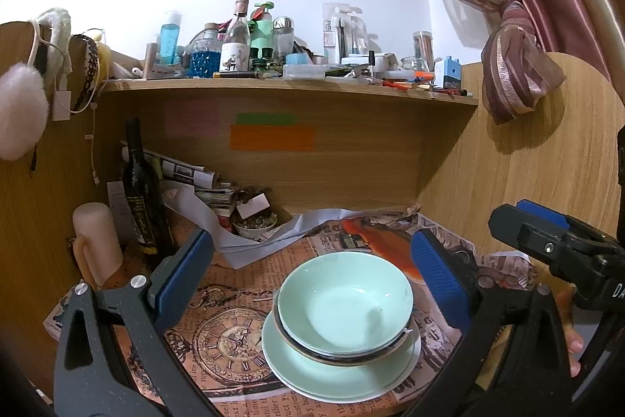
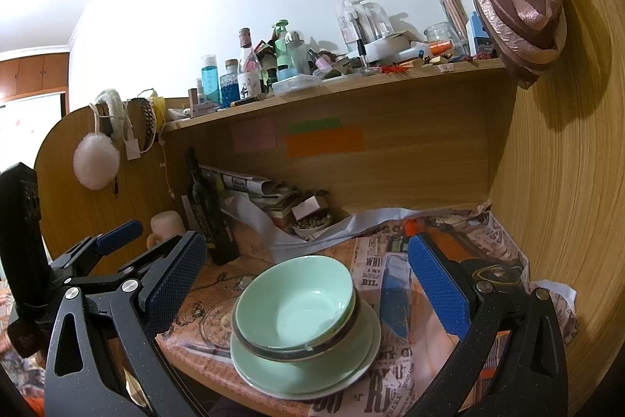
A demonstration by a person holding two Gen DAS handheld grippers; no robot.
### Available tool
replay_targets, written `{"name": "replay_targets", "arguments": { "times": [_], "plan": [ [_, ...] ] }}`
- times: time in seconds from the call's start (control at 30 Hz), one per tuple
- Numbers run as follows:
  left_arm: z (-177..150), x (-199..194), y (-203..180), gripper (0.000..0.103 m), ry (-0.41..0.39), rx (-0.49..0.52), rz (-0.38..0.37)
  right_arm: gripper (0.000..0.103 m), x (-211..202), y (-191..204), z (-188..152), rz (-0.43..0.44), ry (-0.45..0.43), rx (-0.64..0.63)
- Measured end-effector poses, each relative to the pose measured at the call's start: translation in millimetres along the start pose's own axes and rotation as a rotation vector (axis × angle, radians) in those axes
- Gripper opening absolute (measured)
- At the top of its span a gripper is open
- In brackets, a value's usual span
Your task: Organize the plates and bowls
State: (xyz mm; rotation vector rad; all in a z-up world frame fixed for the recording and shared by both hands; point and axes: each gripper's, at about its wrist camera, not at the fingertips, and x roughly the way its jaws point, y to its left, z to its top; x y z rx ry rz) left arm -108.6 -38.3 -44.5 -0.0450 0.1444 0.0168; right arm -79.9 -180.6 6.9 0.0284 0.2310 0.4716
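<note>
A pale green bowl [image 1: 345, 303] [image 2: 297, 303] sits nested in a dark-rimmed bowl [image 1: 343, 354] [image 2: 289, 348], and both rest on a pale green plate [image 1: 312, 374] [image 2: 281, 374] on the newspaper-covered desk. My left gripper [image 1: 312, 276] is open, its blue pads either side of the stack and a little above it, holding nothing. The right gripper [image 2: 308, 280] is also open and empty, hovering over the same stack. The right gripper's body [image 1: 554, 245] shows at the right of the left wrist view. The left gripper's body [image 2: 105, 249] appears at the left of the right wrist view.
A dark wine bottle [image 1: 140, 190] [image 2: 211, 210], a cream mug [image 1: 97, 241] and a small bowl of trinkets [image 1: 256, 223] stand at the desk's back left with stacked papers. A cluttered shelf [image 1: 289, 86] overhangs. Wooden side panels [image 1: 527, 163] close in both sides.
</note>
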Motion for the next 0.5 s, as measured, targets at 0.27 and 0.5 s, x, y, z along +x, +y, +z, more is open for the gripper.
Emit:
{"name": "replay_targets", "arguments": {
  "times": [0.27, 0.5],
  "plan": [
    [-0.9, 1.2, 3.2, 0.103, 0.008, -0.010, -0.009, 0.103, 2.2, -0.2, -1.4, -0.007, 0.007, 0.003],
    [-4.3, 5.5, 4.1, 0.103, 0.022, -0.003, -0.011, 0.103, 8.6, -2.8, -3.8, -0.018, 0.024, 0.012]
  ]
}}
